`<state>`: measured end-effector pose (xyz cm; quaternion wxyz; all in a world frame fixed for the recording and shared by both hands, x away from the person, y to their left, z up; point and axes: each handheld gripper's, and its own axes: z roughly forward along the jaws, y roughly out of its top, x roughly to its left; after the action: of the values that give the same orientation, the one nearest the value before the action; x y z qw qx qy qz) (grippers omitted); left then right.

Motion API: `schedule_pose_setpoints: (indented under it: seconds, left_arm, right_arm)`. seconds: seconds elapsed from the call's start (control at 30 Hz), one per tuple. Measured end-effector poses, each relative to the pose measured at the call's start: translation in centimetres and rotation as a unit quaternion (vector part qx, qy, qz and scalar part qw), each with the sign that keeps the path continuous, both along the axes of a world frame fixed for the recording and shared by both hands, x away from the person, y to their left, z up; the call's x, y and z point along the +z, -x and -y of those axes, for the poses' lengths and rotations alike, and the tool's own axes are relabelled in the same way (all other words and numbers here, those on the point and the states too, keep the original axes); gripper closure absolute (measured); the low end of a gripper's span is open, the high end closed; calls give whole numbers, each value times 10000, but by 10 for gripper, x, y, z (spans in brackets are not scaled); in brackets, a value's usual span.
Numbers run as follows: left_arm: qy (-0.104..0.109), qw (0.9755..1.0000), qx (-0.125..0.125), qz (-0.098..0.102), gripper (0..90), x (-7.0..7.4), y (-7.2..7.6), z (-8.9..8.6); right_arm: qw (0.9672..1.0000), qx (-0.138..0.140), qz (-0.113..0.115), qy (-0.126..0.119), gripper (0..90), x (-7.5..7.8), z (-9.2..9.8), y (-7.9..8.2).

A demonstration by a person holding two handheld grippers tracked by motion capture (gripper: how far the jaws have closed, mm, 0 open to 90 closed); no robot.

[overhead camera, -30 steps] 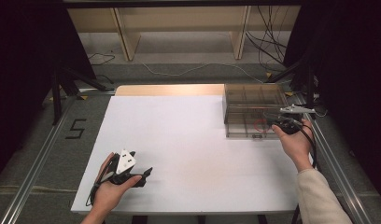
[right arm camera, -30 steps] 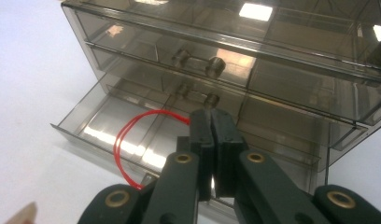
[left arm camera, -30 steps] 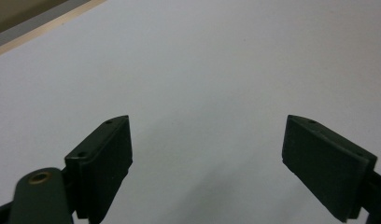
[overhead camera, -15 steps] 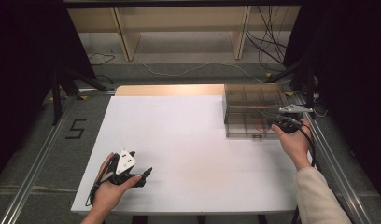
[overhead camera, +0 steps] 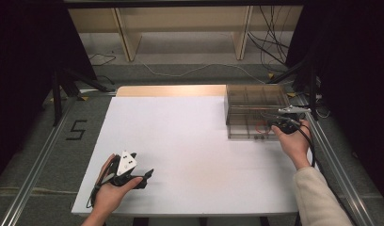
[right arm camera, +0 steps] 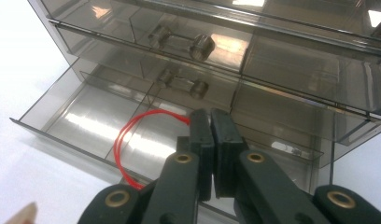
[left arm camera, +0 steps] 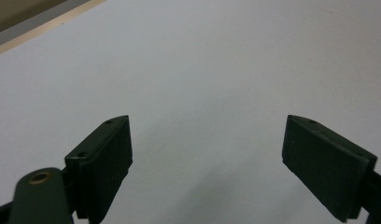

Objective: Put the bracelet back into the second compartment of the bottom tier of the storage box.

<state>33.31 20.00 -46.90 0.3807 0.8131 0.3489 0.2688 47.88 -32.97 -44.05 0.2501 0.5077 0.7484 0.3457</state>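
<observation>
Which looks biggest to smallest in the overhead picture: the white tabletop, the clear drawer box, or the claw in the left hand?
1. White tabletop, by far the largest.
2. Clear drawer box, at its far right corner.
3. Left claw, smallest, although it sits nearer the camera than the box.

Left hand (overhead camera: 110, 190) enters from bottom edge, palm wrapped round left gripper (overhead camera: 145, 176); grey three-cornered plate on top, cable trailing back past wrist. Jaws point right, spread wide apart, nothing between them. Right forearm in pale sleeve (overhead camera: 317, 197) reaches forward from lower right corner; right hand (overhead camera: 293, 141) grips right gripper (right arm camera: 211, 135), cable looping beside wrist. Its jaws pressed together, pads meeting, aimed forward and down.
</observation>
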Motion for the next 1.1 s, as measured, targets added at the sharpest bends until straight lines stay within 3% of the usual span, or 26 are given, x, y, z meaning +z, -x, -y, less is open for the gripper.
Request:
schedule_pose_setpoints:
  seconds: [1.1]
  left_arm:
    - [26, 10000, 3, 0, 159, 0, 0, 0]
  right_arm:
    - [9991, 63, -106, 401, 888, -17, -15, -19]
